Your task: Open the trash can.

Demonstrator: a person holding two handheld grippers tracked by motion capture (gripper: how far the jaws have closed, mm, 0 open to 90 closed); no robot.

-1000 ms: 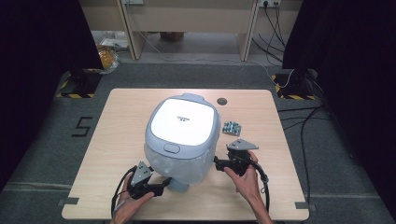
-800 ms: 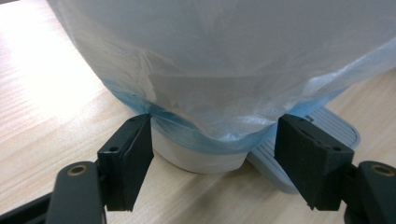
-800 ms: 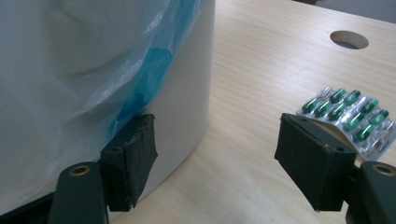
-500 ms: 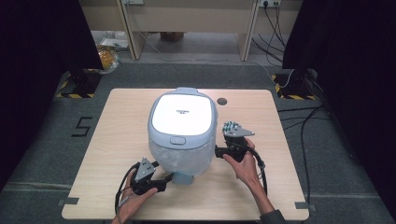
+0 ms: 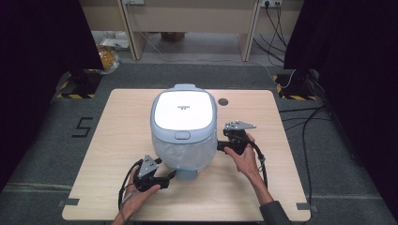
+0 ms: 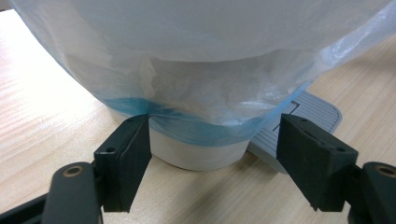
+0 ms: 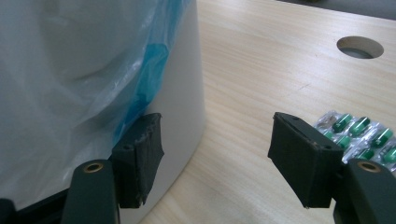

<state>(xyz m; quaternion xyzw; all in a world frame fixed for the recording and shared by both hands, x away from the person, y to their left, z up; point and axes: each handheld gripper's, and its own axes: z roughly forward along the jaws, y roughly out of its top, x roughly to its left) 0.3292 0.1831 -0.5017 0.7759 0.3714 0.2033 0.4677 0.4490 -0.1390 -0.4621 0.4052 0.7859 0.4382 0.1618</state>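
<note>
Flanking the bag-lined bin point(image 5: 184, 129), both tools, left point(image 5: 170, 177) and right point(image 5: 219, 146), gape empty, right's jaws just narrowing.

Pale matt wooden table point(image 5: 108, 140), smooth plastic pedal bin.
The white-lidded grey plastic bin point(image 5: 184, 126) wears a thin, crinkled translucent blue liner point(image 6: 210, 93); at its three o'clock lies a glossy foil capsule blister point(image 7: 362, 133).

We hold our left black two-jaw gripper point(image 5: 171, 176) low at the near left, its jaws spread apart and pointing inward. Our right black two-jaw gripper point(image 5: 219, 145) sits farther up on the right, its jaws having just been closing yet parted, nothing clamped between them.
</note>
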